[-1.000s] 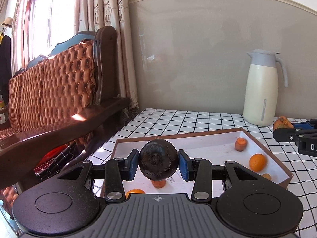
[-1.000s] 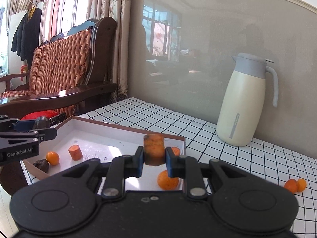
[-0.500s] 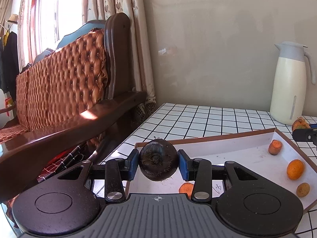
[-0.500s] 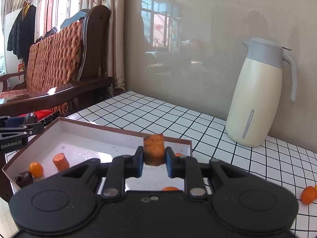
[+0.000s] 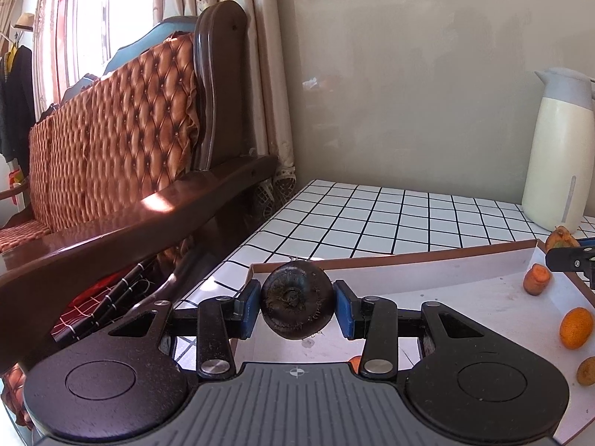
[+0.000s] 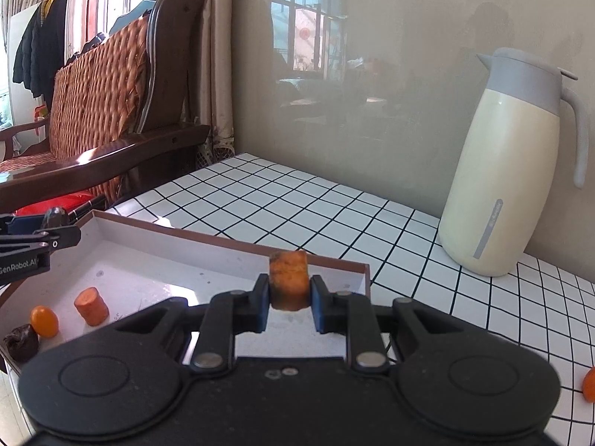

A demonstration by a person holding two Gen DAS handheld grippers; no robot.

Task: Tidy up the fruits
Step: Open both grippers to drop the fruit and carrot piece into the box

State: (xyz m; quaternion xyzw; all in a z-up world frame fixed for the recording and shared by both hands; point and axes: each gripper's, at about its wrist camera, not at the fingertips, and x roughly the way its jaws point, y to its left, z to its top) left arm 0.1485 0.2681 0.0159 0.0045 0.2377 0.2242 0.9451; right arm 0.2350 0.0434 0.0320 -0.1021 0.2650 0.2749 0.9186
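Observation:
My left gripper point(image 5: 296, 306) is shut on a dark round water chestnut point(image 5: 296, 301), held over the near left corner of the white box point(image 5: 427, 265). My right gripper point(image 6: 289, 297) is shut on an orange carrot chunk point(image 6: 289, 275) above the box's point(image 6: 230, 256) right end. Inside the box lie a carrot piece point(image 5: 536, 278), a small orange point(image 5: 576, 327) and a brownish fruit point(image 5: 587, 371). The right wrist view shows a carrot piece point(image 6: 91, 305), a small orange point(image 6: 44, 320) and a dark chestnut point(image 6: 21, 341) in the box. The left gripper point(image 6: 55, 223) appears there at the left edge.
A cream thermos jug point(image 6: 505, 171) stands at the back right on the checked tablecloth point(image 6: 334, 204). A wooden sofa point(image 5: 122, 171) with quilted orange cushions runs along the table's left side. A loose small orange point(image 6: 588, 383) lies on the cloth at the far right.
Both grippers have advanced and sunk a little toward the box, each keeping its hold. The box and the jug have shifted right in the left wrist view.

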